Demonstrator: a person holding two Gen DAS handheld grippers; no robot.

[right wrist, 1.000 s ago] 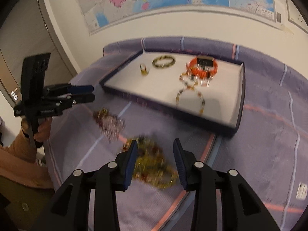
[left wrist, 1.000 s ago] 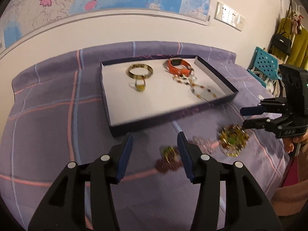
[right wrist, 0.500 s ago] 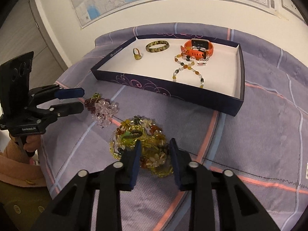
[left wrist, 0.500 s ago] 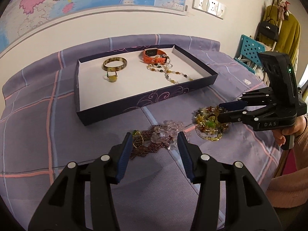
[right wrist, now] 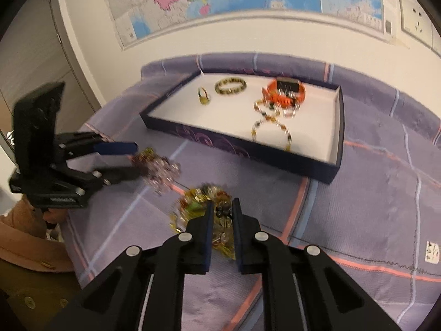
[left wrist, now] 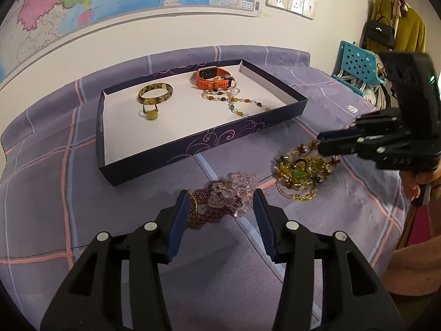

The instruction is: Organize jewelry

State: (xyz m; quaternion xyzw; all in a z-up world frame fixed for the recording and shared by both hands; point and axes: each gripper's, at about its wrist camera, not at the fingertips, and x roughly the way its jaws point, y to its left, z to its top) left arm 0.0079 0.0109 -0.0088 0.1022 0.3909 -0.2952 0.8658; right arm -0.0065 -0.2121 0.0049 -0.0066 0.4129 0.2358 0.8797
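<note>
Amber necklace (right wrist: 198,207) between closing right jaws

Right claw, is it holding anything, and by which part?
The right claw has just closed on the yellow bead necklace pile, pinching strands at its near edge.

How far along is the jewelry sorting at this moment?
Done: the bangle, ring, orange watch and a bead necklace lie in the tray. In hand: the right gripper has just closed on the yellow bead pile. Left: the open left gripper straddles the pink and purple beads, ungripped on the cloth.
</note>
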